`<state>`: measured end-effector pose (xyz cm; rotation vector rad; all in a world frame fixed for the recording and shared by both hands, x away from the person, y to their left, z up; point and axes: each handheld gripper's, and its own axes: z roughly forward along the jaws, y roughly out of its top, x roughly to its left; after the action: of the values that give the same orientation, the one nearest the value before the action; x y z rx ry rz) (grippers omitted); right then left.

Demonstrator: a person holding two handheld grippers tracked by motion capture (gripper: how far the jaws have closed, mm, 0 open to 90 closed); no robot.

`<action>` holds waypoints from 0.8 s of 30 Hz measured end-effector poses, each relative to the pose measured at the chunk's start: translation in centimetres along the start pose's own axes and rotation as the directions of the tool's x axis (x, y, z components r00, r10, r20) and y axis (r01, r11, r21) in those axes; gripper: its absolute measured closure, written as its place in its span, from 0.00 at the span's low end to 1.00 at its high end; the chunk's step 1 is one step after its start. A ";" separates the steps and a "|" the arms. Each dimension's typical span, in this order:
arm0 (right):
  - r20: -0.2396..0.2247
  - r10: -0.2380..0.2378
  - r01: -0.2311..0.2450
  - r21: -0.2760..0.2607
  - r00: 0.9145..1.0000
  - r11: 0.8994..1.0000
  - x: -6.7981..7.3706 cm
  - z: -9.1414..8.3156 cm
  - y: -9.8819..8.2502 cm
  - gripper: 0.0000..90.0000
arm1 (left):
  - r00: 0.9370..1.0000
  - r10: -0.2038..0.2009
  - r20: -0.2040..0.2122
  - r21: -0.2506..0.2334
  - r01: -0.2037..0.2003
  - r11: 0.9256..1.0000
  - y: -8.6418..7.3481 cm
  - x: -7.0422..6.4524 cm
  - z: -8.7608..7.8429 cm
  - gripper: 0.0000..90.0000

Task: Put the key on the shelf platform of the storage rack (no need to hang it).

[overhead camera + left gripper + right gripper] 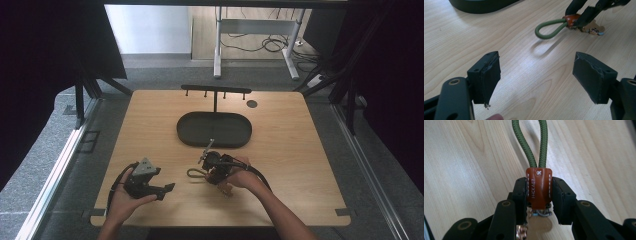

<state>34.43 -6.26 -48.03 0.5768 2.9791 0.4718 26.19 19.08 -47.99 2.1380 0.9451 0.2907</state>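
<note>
Two grippers work at a pale wooden table (280,165). High view: the right gripper (207,167) sits near centre, just short of the dark oval tray (190,131) with its peg rack (216,90) at the far side; the left gripper (167,189) rests at near left, well apart.

Left gripper view: jaws stand wide and released, bare wood grain between them. Far right, the keychain (570,21) hangs in the other gripper, its green cord loop (546,31) resting on the table, metal ring and keys behind.

Right gripper view: jaws clenched on the keychain's brown stitched leather tab (539,187), braided cord rising beyond. Judgement: grip the flat leather squarely, not the round cord, and lift slowly so the loop hangs free for a peg.
</note>
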 end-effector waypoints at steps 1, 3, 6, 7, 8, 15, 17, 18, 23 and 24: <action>0.000 0.000 0.000 0.000 1.000 1.000 0.0 0.0 0.0 0.74 | 1.000 0.000 0.000 0.000 0.000 1.000 0.0 0.0 0.0 0.25; 0.015 0.001 -0.001 -0.009 1.000 1.000 -0.2 -0.7 -0.3 0.74 | 1.000 0.000 -0.006 0.005 0.000 1.000 0.0 0.1 0.0 0.25; 0.027 0.011 -0.011 -0.018 1.000 1.000 -0.4 -1.5 -0.6 0.74 | 1.000 0.002 -0.010 0.011 -0.001 1.000 -0.1 0.2 0.1 0.25; 0.031 0.013 -0.013 -0.022 0.999 1.000 -0.5 -1.9 -0.6 0.74 | 1.000 0.002 -0.010 0.010 -0.002 1.000 -0.1 0.2 0.1 0.25; 0.036 0.012 -0.011 -0.026 0.999 1.000 -0.6 -2.2 -0.7 0.74 | 1.000 0.002 -0.010 0.010 -0.002 1.000 -0.1 0.2 0.1 0.25; 0.067 0.008 -0.005 -0.050 0.998 0.999 -0.9 -4.0 -0.9 0.74 | 1.000 0.006 -0.011 0.007 -0.006 1.000 0.0 0.2 0.1 0.25; 0.074 0.017 -0.013 -0.050 0.997 0.999 -0.9 -4.5 -1.0 0.74 | 1.000 0.005 -0.009 0.006 -0.005 1.000 0.0 0.2 0.1 0.25; 0.077 0.015 -0.011 -0.054 0.997 0.999 -1.0 -4.7 -1.0 0.74 | 1.000 0.005 -0.009 0.006 -0.005 1.000 0.0 0.2 0.0 0.25; 0.087 0.013 -0.008 -0.060 0.996 0.998 -1.1 -5.5 -1.1 0.74 | 1.000 0.004 -0.010 0.007 -0.004 1.000 0.0 0.2 0.0 0.25; 0.089 0.015 -0.010 -0.062 0.996 0.998 -1.2 -5.6 -1.1 0.74 | 1.000 0.005 -0.010 0.008 -0.005 1.000 0.0 0.2 0.0 0.25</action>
<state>34.41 -9.23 -43.01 0.5947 2.8675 0.5225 26.33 19.21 -48.07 2.1479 0.9487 0.3010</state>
